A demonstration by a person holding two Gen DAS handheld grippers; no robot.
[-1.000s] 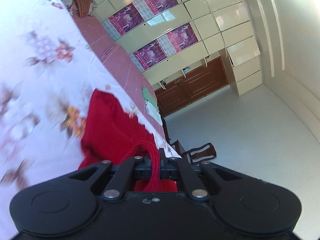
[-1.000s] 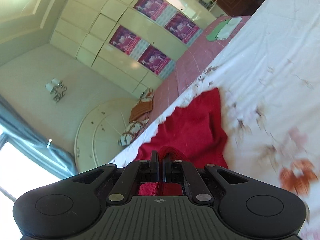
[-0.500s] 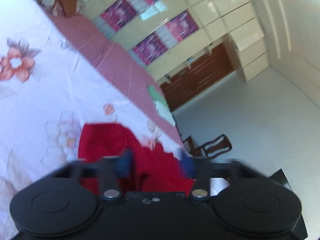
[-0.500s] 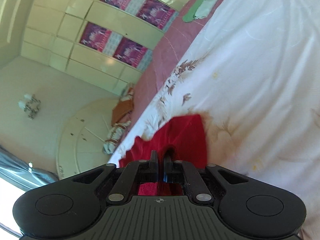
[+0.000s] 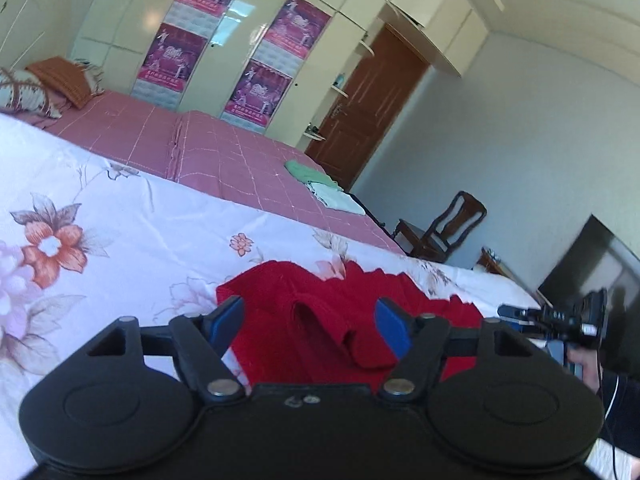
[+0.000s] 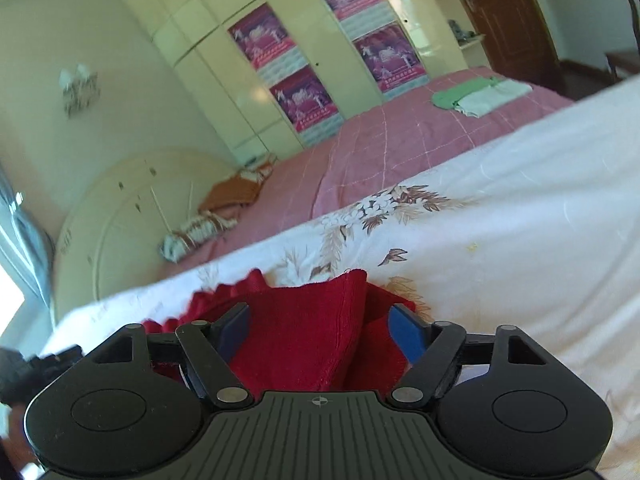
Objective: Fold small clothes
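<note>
A small red knit garment (image 5: 332, 316) lies folded over itself on the white floral sheet (image 5: 120, 232). My left gripper (image 5: 310, 322) is open, its blue pads apart on either side of a raised red fold. In the right wrist view the same garment (image 6: 308, 336) lies between the spread pads of my right gripper (image 6: 320, 330), which is open and holds nothing. The other gripper shows at the right edge of the left wrist view (image 5: 560, 316).
A pink checked bedspread (image 5: 224, 152) lies beyond the sheet, with folded green and white clothes (image 5: 324, 188) and pillows (image 5: 44, 84) on it. A wardrobe with posters, a brown door, a wooden chair (image 5: 444, 228) and a dark screen (image 5: 592, 264) stand behind.
Both grippers were shut on the red garment a second ago; both have opened and let it go. The garment now rests on the sheet, and both views have levelled out.
</note>
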